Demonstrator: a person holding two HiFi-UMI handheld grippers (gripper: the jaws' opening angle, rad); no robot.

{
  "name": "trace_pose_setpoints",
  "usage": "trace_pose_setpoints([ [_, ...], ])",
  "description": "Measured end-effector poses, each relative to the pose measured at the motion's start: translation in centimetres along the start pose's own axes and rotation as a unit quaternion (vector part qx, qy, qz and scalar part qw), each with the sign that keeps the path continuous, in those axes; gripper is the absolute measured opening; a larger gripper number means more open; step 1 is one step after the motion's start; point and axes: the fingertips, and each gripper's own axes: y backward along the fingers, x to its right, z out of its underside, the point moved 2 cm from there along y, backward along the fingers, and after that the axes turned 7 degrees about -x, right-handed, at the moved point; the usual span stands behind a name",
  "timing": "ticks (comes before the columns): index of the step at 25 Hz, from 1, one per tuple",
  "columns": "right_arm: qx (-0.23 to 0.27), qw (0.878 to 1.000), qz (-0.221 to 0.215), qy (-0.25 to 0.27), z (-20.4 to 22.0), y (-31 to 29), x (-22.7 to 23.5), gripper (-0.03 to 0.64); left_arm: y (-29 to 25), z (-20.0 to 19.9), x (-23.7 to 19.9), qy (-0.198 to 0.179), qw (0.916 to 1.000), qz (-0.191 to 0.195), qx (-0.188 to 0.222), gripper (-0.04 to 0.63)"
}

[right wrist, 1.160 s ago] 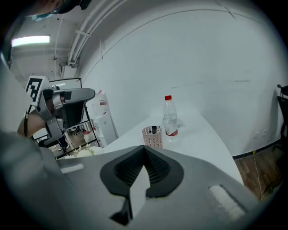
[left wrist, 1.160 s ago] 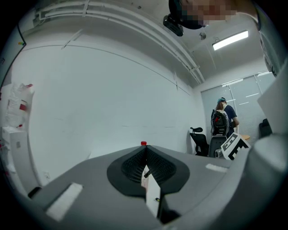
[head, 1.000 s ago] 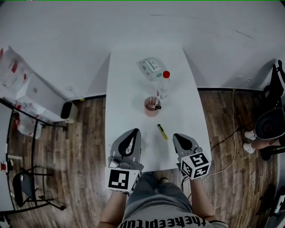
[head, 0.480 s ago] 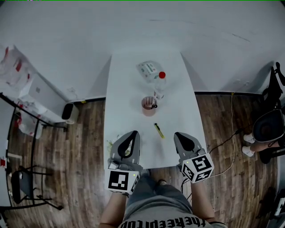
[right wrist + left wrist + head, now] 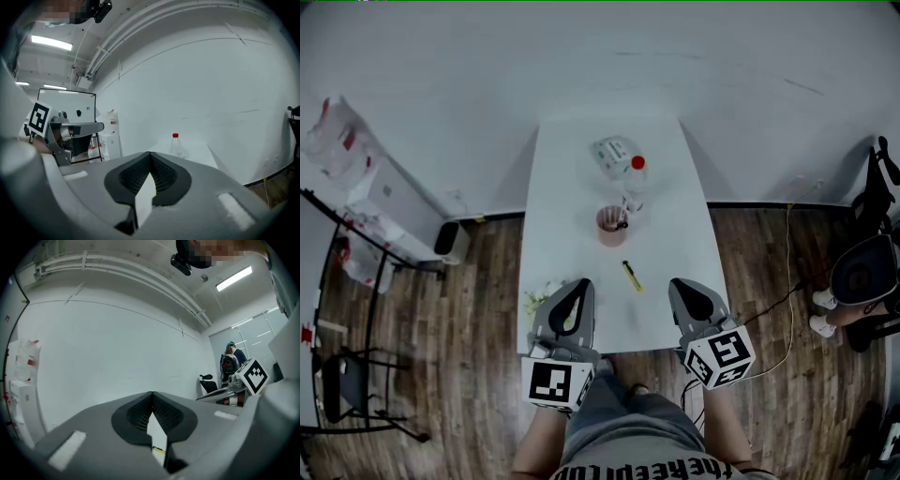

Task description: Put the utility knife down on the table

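The yellow utility knife (image 5: 632,276) lies flat on the white table (image 5: 572,202), between the two grippers and a little beyond their tips. A sliver of the utility knife (image 5: 158,450) shows through the gap under the left jaws. My left gripper (image 5: 579,284) hovers over the table's near left part, shut with nothing in it. My right gripper (image 5: 682,284) is over the near right part, also shut and empty. In both gripper views the jaws meet at their tips, the left gripper (image 5: 152,393) and the right gripper (image 5: 150,153).
A pink cup (image 5: 610,225) with a dark item in it stands mid-table. Behind it are a clear bottle (image 5: 636,178) with a red cap and a white packet (image 5: 614,153). The bottle (image 5: 175,145) also shows ahead of the right jaws. A crumpled pale item (image 5: 539,300) lies at the left edge.
Both grippers have drawn back slightly toward the table's near edge and stayed shut. The knife lies still on the table.
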Motion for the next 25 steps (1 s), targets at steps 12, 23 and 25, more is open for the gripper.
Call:
trace_pose_setpoints([
  [12,0.051,0.999,-0.007,0.006,-2.5,3.0,-0.4,0.000,1.1,-0.7,1.7,-0.006,0.9999,-0.004,0.011,0.018],
  [23,0.080,0.996,-0.011,0.027,-4.1,5.3,-1.5,-0.001,2.3,-1.2,2.9,-0.011,0.9997,-0.005,0.021,0.018],
  [25,0.083,0.996,-0.012,0.028,-4.2,5.5,-1.5,-0.002,2.4,-1.5,3.0,-0.013,0.9996,-0.005,0.026,0.018],
])
